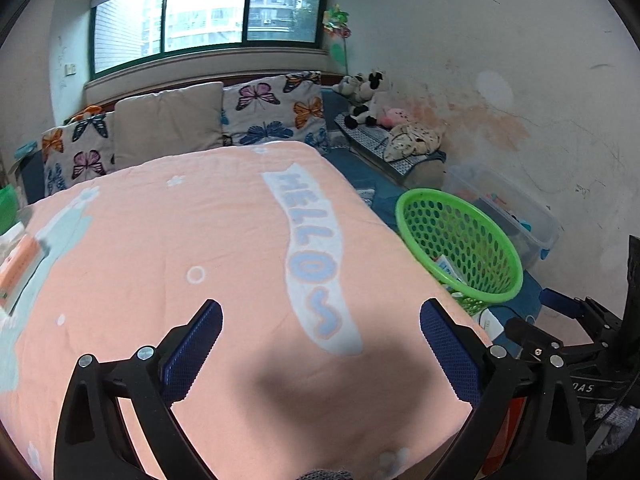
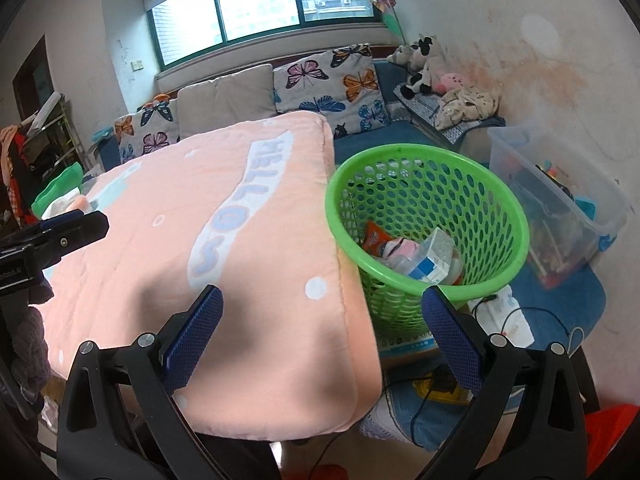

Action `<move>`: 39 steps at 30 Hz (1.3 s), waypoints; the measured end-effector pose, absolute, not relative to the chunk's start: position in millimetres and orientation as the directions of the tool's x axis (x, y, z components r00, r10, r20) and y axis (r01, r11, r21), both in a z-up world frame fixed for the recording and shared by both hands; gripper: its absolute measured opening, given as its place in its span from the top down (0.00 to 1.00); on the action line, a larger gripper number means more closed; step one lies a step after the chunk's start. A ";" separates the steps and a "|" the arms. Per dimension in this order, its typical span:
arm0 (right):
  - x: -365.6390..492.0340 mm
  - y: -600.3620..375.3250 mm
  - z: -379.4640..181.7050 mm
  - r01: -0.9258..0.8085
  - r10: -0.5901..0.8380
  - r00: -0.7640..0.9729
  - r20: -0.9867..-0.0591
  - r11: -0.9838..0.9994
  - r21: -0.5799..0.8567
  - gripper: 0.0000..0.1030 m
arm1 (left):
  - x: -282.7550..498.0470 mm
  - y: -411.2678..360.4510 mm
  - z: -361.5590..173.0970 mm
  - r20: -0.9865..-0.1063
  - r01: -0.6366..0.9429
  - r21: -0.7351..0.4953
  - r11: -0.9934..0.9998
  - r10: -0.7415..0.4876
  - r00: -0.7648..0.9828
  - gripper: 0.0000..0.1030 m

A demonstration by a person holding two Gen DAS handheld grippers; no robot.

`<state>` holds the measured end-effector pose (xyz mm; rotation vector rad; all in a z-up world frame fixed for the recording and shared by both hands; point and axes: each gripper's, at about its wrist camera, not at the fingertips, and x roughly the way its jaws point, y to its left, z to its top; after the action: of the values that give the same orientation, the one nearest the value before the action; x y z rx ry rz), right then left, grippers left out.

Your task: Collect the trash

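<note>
A green perforated basket [image 2: 424, 208] stands on the floor beside the right edge of the pink "HELLO" blanket [image 2: 240, 240]. In it lie an orange wrapper [image 2: 378, 236], a white and blue carton [image 2: 434, 258] and other scraps. My right gripper [image 2: 323, 294] is open and empty, hovering over the blanket's corner and the basket's near rim. My left gripper [image 1: 320, 312] is open and empty above the blanket [image 1: 180, 240], with the basket [image 1: 460, 244] to its right. An orange and white package [image 1: 20, 268] lies at the blanket's far left edge.
A clear plastic bin [image 2: 560, 208] of toys stands right of the basket. Cables and a white power strip [image 2: 504, 316] lie on the blue floor mat. Butterfly pillows [image 1: 276, 108] and plush toys [image 1: 364, 100] line the back. A green bag [image 2: 60, 188] sits at the left.
</note>
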<state>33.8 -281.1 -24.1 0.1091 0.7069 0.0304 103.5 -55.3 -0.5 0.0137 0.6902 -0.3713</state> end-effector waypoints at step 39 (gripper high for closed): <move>32.9 -227.4 -23.3 -0.114 0.150 0.756 -0.638 0.989 0.098 0.04 | 63.6 7.4 -16.7 -0.613 0.127 -0.046 0.991 -0.128 0.780 0.07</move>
<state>32.9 -227.4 -23.3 0.0545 0.6997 0.1439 63.6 7.4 -16.7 -0.0024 0.6626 -0.1377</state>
